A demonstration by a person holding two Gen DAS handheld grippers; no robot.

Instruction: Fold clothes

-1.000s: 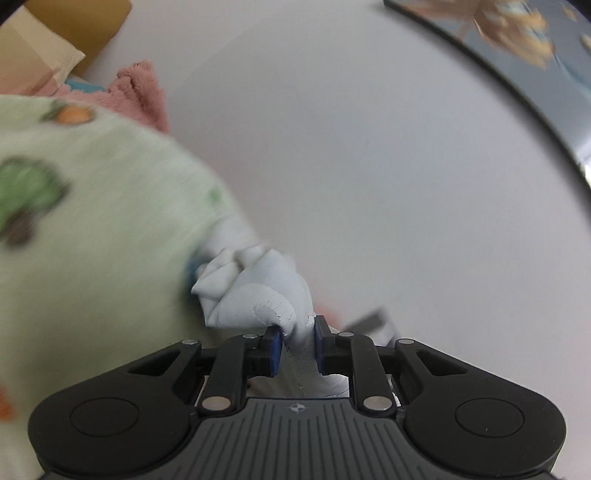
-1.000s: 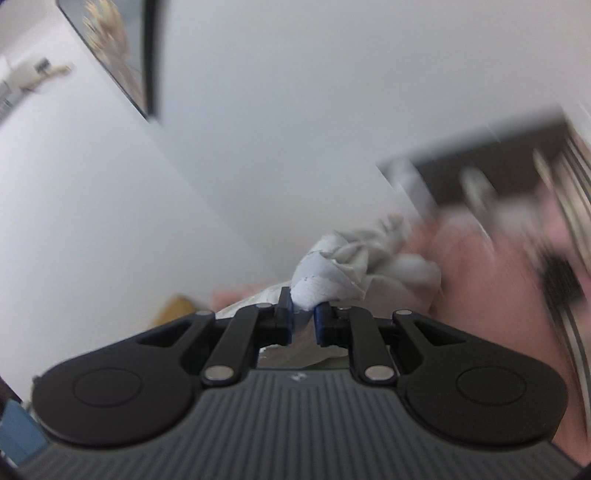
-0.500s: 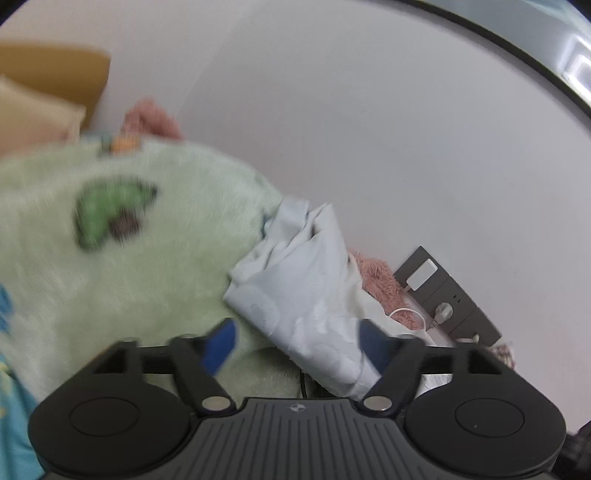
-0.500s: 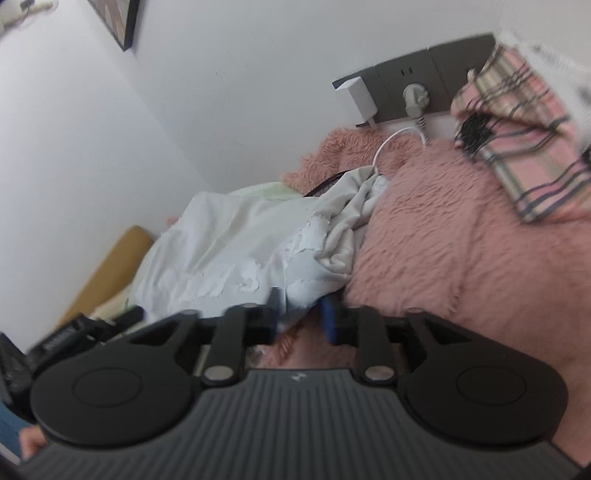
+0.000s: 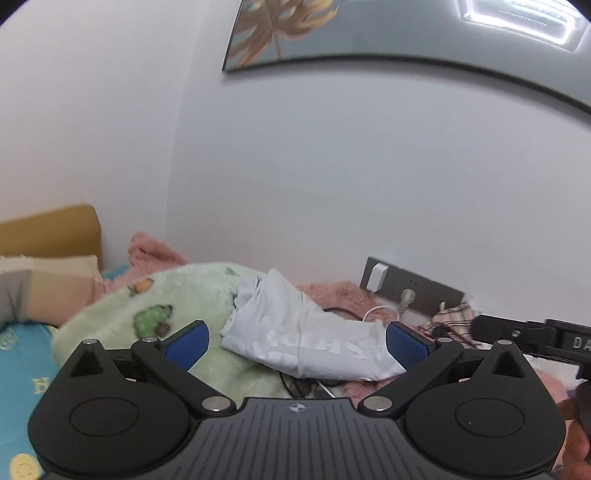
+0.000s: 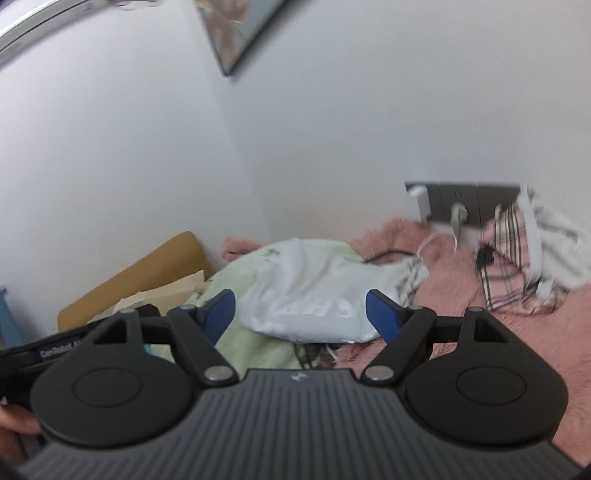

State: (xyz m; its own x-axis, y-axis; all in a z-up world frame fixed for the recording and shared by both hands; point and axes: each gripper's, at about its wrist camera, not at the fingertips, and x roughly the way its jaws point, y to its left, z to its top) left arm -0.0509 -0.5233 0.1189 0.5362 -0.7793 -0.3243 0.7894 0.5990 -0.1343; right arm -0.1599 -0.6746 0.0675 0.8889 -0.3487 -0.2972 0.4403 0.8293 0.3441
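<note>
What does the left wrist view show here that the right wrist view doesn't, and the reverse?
Only the left wrist view shows the blue patterned sheet and the ceiling light. Only the right wrist view shows the white striped cloth over the plaid fabric. Both show the pale grey garment lying released on the green blanket, with open tongs, left and right.

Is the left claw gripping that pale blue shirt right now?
No: the left claw is wide open, its blue fingers spread clear of the pale blue shirt, which lies loose on the green blanket.
</note>
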